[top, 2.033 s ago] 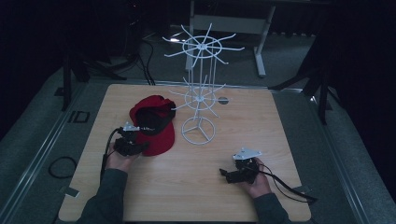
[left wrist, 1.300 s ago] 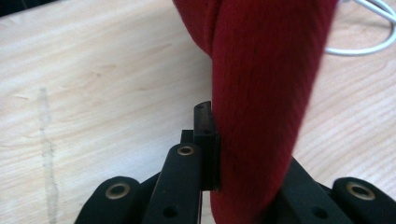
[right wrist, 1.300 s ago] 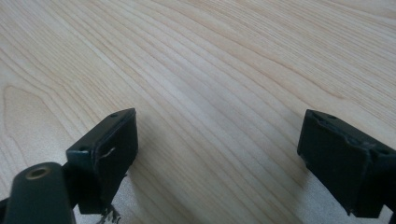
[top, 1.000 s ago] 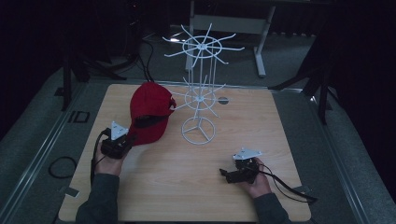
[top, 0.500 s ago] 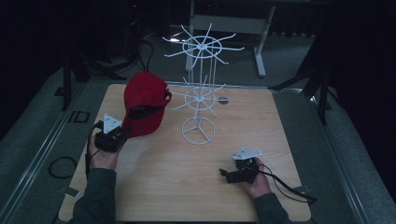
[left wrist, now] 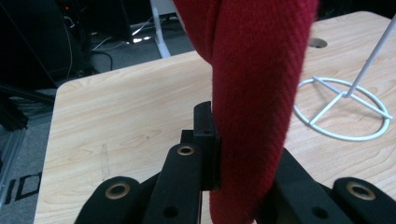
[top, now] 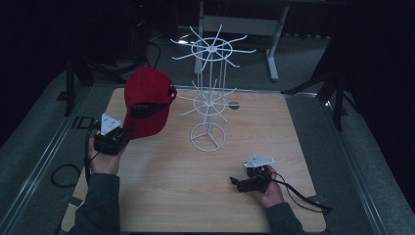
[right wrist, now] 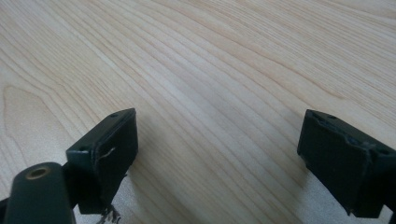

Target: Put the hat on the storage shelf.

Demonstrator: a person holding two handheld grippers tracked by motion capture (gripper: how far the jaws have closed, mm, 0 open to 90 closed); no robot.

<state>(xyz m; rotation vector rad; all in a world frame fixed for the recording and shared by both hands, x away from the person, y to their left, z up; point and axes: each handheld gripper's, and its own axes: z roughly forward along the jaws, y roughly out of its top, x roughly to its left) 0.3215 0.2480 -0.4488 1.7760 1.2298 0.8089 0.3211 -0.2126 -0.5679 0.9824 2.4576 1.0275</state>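
A red cap [top: 146, 102] hangs in the air above the table's left side, held by its brim in my left gripper [top: 123, 135]. In the left gripper view the red fabric [left wrist: 254, 93] fills the gap between the black jaws, which are shut on it. A white wire display stand [top: 209, 93] with spoked arms rises at the table's middle, just right of the cap. My right gripper [top: 236, 184] rests low at the front right, pointing left; in its own view my right gripper [right wrist: 219, 154] stands wide open over bare wood.
The wooden table [top: 274, 132] has a small round hole [top: 234, 105] behind the stand. The stand's ring base [left wrist: 344, 108] lies right of the cap. A cable [top: 298, 196] trails from the right gripper toward the front right edge. Dark floor and desk legs surround the table.
My left gripper has lifted the red cap off the table and carried it up and to the left, tilting it upright. The right gripper has stayed still.
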